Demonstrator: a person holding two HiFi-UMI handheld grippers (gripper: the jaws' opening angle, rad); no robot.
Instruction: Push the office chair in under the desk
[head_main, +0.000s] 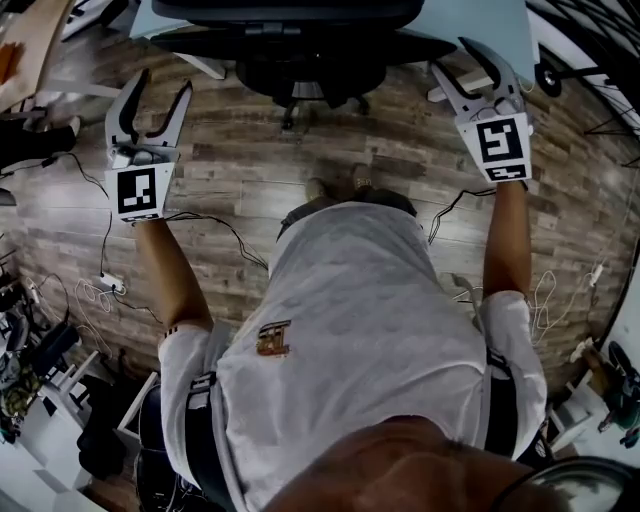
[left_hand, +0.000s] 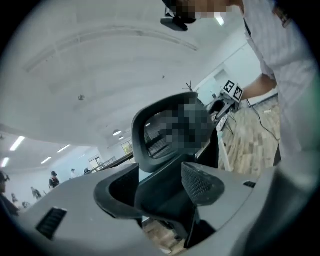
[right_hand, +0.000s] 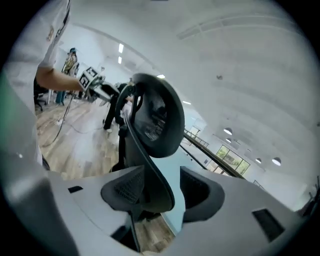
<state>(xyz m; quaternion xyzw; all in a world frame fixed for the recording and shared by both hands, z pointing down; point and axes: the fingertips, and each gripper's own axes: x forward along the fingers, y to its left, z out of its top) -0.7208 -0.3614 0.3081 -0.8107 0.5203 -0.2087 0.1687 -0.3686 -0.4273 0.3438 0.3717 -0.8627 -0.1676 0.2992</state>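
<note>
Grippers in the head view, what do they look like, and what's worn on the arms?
Both the left gripper and right gripper are light grey with curved, black-lined fingers, and each carries a white cube printed with black square markers. A thin dark cable trails from each. The sleeves are short and white.

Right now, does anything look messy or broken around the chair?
Nothing looks broken or spilled. The office chair sits tucked at the desk, and the left gripper and right gripper are open, not gripping it. Only loose cables straggle over the floor.
</note>
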